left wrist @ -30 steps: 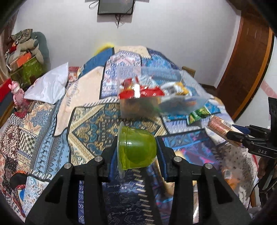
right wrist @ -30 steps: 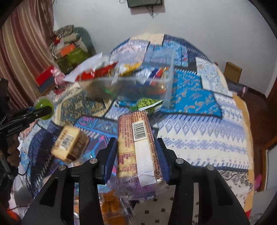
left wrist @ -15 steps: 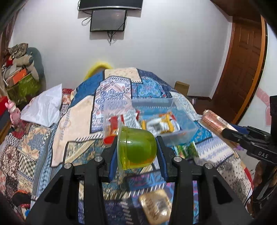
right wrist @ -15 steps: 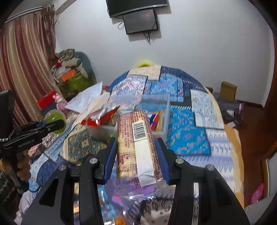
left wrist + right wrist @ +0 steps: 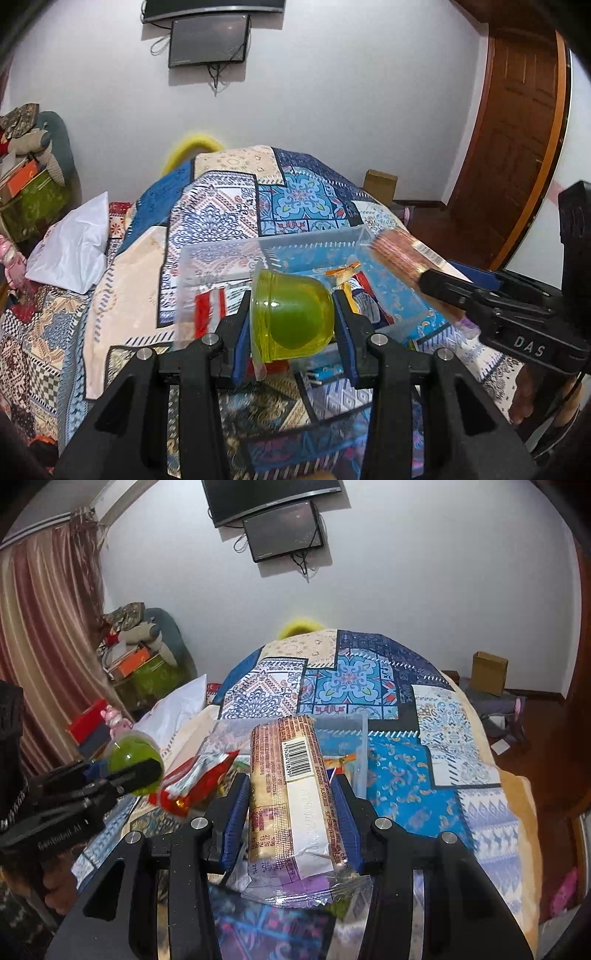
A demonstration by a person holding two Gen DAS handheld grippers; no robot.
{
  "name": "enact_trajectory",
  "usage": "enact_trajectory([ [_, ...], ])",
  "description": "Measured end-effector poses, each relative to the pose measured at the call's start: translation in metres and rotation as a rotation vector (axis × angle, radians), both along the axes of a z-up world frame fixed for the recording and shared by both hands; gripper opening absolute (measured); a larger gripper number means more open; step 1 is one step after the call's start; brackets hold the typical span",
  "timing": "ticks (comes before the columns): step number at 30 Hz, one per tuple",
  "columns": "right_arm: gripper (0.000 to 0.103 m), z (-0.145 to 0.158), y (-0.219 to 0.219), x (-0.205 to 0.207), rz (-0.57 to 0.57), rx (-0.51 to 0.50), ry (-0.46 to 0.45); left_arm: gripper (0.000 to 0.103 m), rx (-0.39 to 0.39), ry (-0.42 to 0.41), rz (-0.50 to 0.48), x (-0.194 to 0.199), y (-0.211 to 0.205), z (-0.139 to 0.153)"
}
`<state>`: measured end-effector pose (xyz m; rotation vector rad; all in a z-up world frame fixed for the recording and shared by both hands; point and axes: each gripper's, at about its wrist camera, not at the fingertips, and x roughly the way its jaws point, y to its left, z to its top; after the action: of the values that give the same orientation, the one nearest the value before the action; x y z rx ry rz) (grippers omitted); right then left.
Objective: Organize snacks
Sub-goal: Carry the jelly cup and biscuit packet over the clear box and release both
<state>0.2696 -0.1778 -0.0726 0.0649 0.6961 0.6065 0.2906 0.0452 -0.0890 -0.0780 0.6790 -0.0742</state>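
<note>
Snacks fill both my claws: my left claw [image 5: 291, 325] is clamped on a green jelly cup [image 5: 291, 317], held on its side with its domed end toward me so the pads catch its round wall, and my right claw [image 5: 291, 805] grips a long biscuit pack [image 5: 291, 797] across its width. Both hang above the bed, just short of the clear plastic bin [image 5: 273, 251] standing mid-bed. The pack's long axis runs away from me toward the bin, ready, I judge, to slide in endwise.

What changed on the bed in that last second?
Both grippers rose and moved toward the clear bin; the left gripper now holds the green jelly cup against it. Nothing was taken or let go: the right gripper stays clamped on the biscuit pack.
</note>
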Motion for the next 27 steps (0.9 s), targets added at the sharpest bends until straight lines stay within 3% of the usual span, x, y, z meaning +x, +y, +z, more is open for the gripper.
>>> enact_trajectory([
  [10,0.042,-0.031,0.02,0.037,-0.026,-0.034,0.06,0.04,0.038,0.073,0.009,0.05,-0.006,-0.036],
  [17,0.044,-0.046,0.027,0.043,-0.019,-0.085,0.094,0.04,0.034,0.097,0.029,0.057,-0.005,-0.046],
  [21,0.046,-0.038,0.024,0.035,-0.021,-0.105,0.073,0.053,0.017,0.065,0.049,0.048,-0.001,-0.033],
  [27,0.046,-0.016,0.013,0.017,0.0,-0.095,0.052,0.054,0.024,-0.012,0.042,0.015,-0.002,0.005],
])
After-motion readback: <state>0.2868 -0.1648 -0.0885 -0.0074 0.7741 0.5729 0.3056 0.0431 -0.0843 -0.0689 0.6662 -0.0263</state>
